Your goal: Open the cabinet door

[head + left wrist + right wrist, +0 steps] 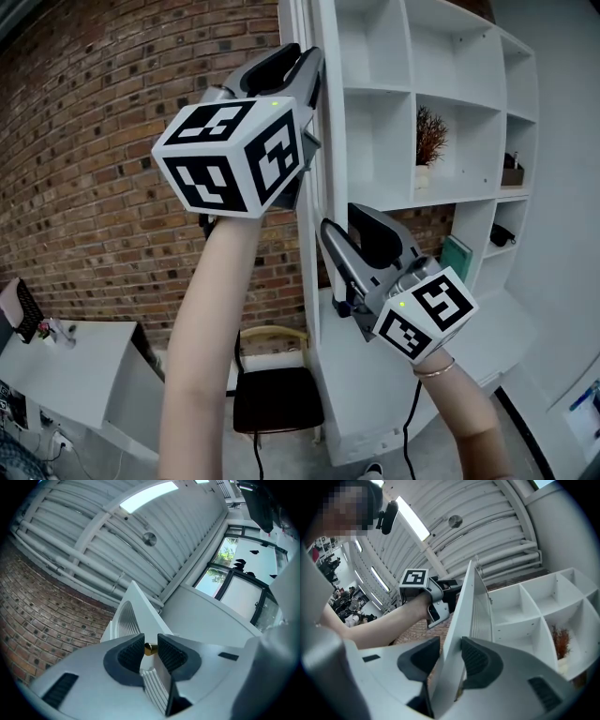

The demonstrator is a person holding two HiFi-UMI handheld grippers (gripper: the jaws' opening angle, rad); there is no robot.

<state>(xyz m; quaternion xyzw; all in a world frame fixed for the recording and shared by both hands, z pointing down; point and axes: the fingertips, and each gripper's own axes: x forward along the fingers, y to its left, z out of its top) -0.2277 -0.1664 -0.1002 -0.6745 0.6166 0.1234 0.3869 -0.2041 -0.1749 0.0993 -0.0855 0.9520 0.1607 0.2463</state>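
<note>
Two claws met the cabinet door [465, 606], which stood ajar. In the head view it was edge-on, a thin white strip before the open white shelving [384, 89]. The left claw [150, 645], raised high, was clenched on a small brass knob [149, 649]. Only the knob's tip showed between the ribbed pads, and from the head view the claw's own body hid the knob altogether. The right claw [450, 654], lower down, was closed over the door's free edge, with the panel filling the gap between its pads. A dried plant [429, 136] stood in one compartment, and the things on the far-right shelves were too small to name. A brick wall [84, 141] lay behind. Below it were a dark chair [277, 398], partly behind the left forearm, and a white surface [66, 361].
</note>
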